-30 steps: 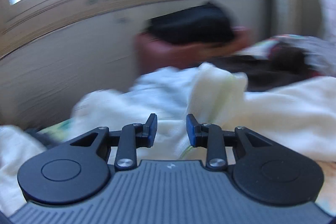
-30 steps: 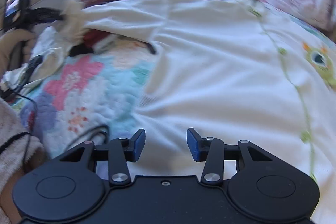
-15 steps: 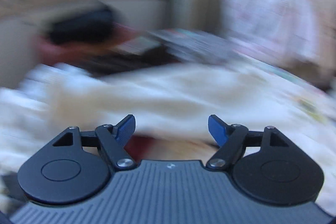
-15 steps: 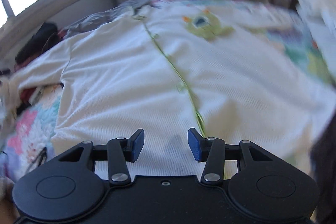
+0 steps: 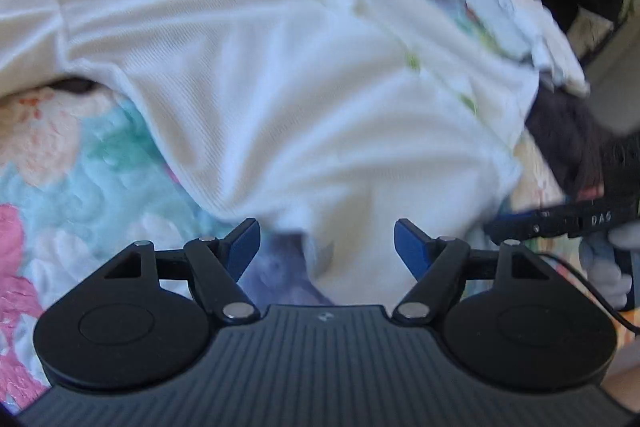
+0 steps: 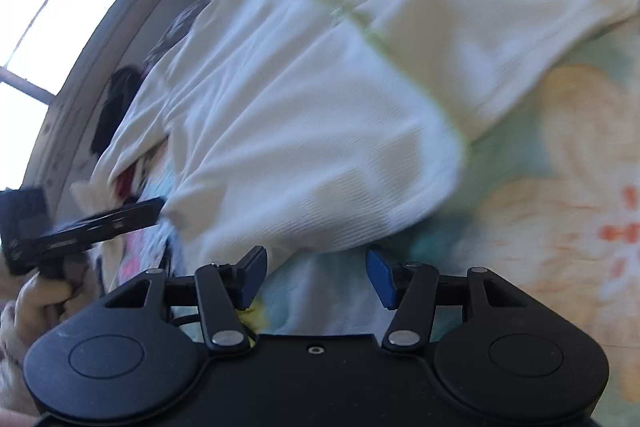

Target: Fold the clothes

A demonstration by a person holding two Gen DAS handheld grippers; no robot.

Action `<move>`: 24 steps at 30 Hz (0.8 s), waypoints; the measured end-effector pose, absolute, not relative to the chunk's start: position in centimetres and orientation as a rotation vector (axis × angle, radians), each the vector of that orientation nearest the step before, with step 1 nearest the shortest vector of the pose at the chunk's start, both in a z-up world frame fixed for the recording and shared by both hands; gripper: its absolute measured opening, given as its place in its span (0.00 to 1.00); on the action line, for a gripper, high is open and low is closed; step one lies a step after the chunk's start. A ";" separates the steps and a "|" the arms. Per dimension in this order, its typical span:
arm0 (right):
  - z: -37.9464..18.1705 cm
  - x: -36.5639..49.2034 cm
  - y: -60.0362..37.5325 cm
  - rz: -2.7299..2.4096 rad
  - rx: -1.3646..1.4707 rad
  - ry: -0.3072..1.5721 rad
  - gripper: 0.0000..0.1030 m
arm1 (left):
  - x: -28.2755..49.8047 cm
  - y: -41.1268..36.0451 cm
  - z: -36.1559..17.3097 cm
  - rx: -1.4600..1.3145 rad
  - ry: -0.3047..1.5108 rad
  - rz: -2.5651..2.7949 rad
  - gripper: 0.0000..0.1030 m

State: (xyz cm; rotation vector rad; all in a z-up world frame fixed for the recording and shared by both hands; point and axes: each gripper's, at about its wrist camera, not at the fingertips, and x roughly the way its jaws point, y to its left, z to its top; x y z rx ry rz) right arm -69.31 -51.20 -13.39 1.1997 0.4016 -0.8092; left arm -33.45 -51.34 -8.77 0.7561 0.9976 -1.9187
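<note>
A white top (image 5: 304,75) with green trim and a green monster patch lies spread on a floral quilt (image 5: 80,179). My left gripper (image 5: 326,247) hovers over the near hem; its jaws are wide and closing slightly, with a fold of hem between them untouched by the pads. In the right wrist view the same white top (image 6: 312,131) fills the middle. My right gripper (image 6: 316,277) sits at its lower corner with jaws opening, and only quilt (image 6: 560,147) and the hem's edge lie between them. Each gripper shows at the edge of the other's view: the right gripper (image 5: 560,223) and the left gripper (image 6: 88,223).
A stack of folded pale cloths (image 5: 500,3) lies beyond the top at the right, with dark clothing (image 5: 568,135) beside it. A bright window (image 6: 44,27) and a dark bundle (image 6: 116,99) stand along the wall on the far side of the bed.
Both views swung away from the window and down onto the white top. The left jaws spread much wider. The right gripper rolled and its jaws widened near the hem.
</note>
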 end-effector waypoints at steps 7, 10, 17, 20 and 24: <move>-14.8 -64.3 -52.6 -0.628 1.198 0.398 0.74 | -34.1 -52.0 -10.7 0.790 1.112 -1.913 0.76; -15.2 -62.0 -53.8 -0.594 1.123 0.395 0.77 | -34.3 -53.2 -11.2 0.720 1.124 -1.884 0.77; -13.8 -61.3 -54.3 -0.526 1.146 0.342 0.07 | -33.3 -51.8 -9.6 0.649 1.145 -1.947 0.62; -12.2 -62.7 -52.9 -0.461 1.214 0.280 0.07 | -33.1 -50.2 -8.9 0.627 1.222 -1.995 0.58; -11.7 -64.0 -51.3 -0.404 1.276 0.268 0.07 | -34.5 -49.0 -8.2 0.731 1.144 -2.032 0.58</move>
